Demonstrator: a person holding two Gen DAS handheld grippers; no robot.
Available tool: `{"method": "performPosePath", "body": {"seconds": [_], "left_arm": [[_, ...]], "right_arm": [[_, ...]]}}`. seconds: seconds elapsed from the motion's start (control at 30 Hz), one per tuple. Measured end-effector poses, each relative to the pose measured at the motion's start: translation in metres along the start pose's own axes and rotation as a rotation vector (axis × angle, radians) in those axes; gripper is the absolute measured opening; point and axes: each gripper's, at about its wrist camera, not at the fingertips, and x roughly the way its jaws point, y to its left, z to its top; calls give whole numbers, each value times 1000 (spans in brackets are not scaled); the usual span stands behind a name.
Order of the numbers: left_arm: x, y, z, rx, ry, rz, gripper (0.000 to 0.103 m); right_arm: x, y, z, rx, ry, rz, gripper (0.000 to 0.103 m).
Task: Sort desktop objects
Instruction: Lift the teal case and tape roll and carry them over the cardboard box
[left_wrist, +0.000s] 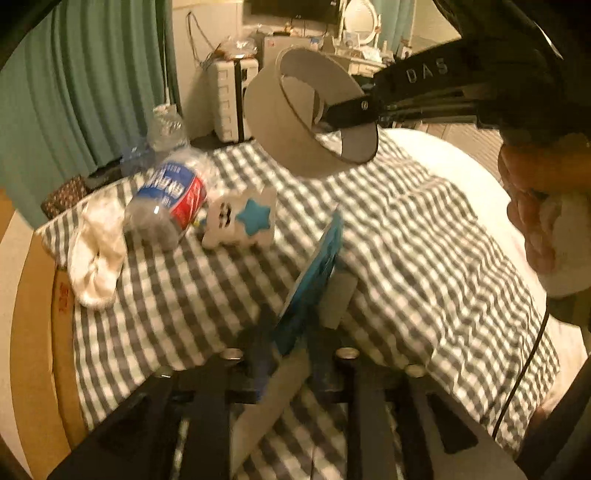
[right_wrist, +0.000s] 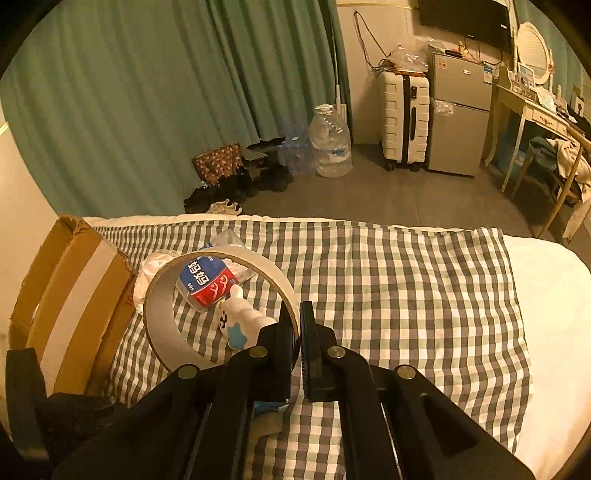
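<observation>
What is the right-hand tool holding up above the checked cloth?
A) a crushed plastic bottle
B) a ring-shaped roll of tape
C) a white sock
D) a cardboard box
B: the right gripper has its jaws shut on the wall of the tape roll, which hangs clear of the checked cloth; the crushed bottle and the white sock lie on the cloth.

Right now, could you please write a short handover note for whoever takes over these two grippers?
Right gripper: shut on the tape roll, lifted above the checked cloth.
Left gripper: a blue card stands between its fingers; too blurred to judge the grip.
On the cloth: crushed bottle, star toy, white sock.
Cardboard box stands at the cloth's left edge.
Left: tape, card and these three still unsorted.
</observation>
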Motion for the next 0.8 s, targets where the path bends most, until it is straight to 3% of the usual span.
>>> {"method": "performPosePath", "body": {"seconds": [0.03, 0.1, 0.17, 0.2, 0.27, 0.5, 0.8], "left_arm": [[2, 0, 3, -4, -12, -9, 49], [8, 1, 6, -17, -22, -19, 51], [18, 3, 5, -38, 0, -48, 43], [23, 4, 5, -47, 20, -52, 18], [30, 5, 3, -60, 43, -59, 16], [18, 5, 7, -63, 11, -23, 8], [-39, 8, 29, -83, -129, 71, 8]], "right_arm": [[0, -1, 0, 5, -3, 2, 3], [0, -5, 2, 17, -5, 7, 3], [0, -8, 1, 24, -7, 10, 3], [1, -9, 2, 28, -9, 13, 3], [2, -12, 3, 31, -10, 17, 3], [0, -13, 3, 37, -20, 22, 3], [-30, -8, 12, 36, -95, 17, 3]]}}
